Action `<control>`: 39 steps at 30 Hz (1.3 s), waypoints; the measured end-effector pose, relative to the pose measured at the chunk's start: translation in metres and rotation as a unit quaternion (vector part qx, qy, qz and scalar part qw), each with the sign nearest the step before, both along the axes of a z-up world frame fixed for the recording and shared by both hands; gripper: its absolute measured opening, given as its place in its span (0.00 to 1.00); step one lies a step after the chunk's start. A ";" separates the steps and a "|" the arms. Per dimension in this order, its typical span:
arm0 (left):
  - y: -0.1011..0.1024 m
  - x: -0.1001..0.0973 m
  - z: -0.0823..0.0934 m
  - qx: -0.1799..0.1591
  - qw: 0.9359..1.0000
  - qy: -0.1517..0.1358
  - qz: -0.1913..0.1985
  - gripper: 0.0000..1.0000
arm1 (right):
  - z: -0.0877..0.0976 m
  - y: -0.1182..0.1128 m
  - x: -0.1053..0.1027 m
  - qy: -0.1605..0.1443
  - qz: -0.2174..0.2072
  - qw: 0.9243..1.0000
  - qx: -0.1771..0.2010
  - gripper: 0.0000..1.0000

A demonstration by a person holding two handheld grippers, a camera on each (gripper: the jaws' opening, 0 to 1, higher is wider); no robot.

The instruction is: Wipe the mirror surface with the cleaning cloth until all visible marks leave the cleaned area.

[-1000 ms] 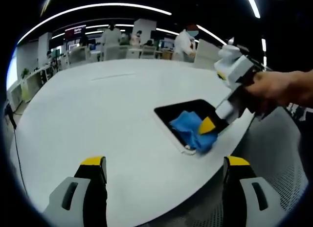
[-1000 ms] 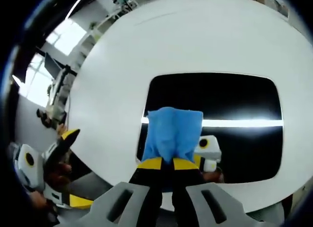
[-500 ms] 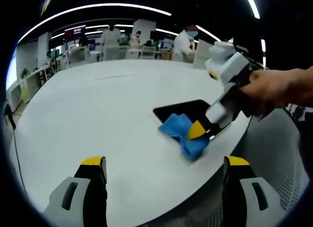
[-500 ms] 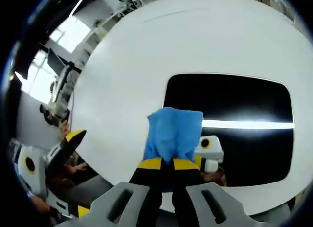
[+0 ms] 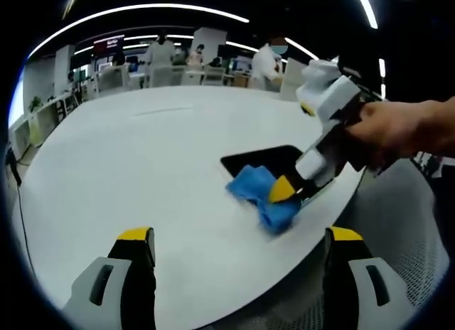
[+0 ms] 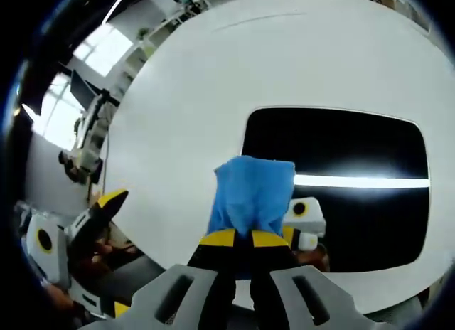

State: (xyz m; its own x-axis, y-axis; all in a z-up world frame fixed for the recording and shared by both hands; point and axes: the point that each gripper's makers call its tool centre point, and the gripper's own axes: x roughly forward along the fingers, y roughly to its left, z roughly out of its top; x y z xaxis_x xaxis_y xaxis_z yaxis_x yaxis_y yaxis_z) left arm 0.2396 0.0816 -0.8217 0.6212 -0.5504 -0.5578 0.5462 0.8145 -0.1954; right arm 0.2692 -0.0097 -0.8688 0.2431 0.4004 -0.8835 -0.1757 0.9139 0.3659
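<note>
Left gripper view: your left gripper (image 5: 238,252) hangs above the near edge of the white table (image 5: 128,159), jaws spread wide, nothing between them. Ahead and to the right, the dark mirror (image 5: 274,159) lies flat on the table near its rim. The blue cloth (image 5: 259,195) sits on the mirror's near-left end and spills past it onto the white top. Your right gripper (image 5: 284,193) comes in from the right, yellow tips pinched on the cloth; your hand (image 5: 398,131) grips its body. Far side of the room: desks, chairs, people standing (image 5: 270,60).

Right gripper view: your right gripper (image 6: 236,238) has its jaws closed tight on a bunched end of the cloth (image 6: 252,195), which fans out ahead of the tips. The cloth covers the mirror's (image 6: 355,145) left lower corner, its left part over the bare table (image 6: 185,95). The mirror reflects a bright light strip (image 6: 370,181) and part of the gripper. Marks on the glass: cannot tell. The left gripper (image 6: 96,213) shows at lower left, off the table edge, one yellow tip visible.
</note>
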 end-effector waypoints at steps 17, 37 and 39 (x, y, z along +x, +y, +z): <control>0.001 -0.001 -0.001 -0.006 1.000 0.005 0.005 0.99 | -0.002 0.000 0.004 -0.002 0.003 1.000 -0.001 0.00; -0.001 0.000 -0.002 0.000 1.000 0.006 -0.003 0.99 | -0.002 -0.002 0.043 -0.011 0.003 1.000 0.002 0.00; -0.001 0.000 -0.002 0.002 1.000 0.006 -0.004 0.99 | -0.002 -0.003 0.049 -0.013 0.004 1.000 0.002 0.00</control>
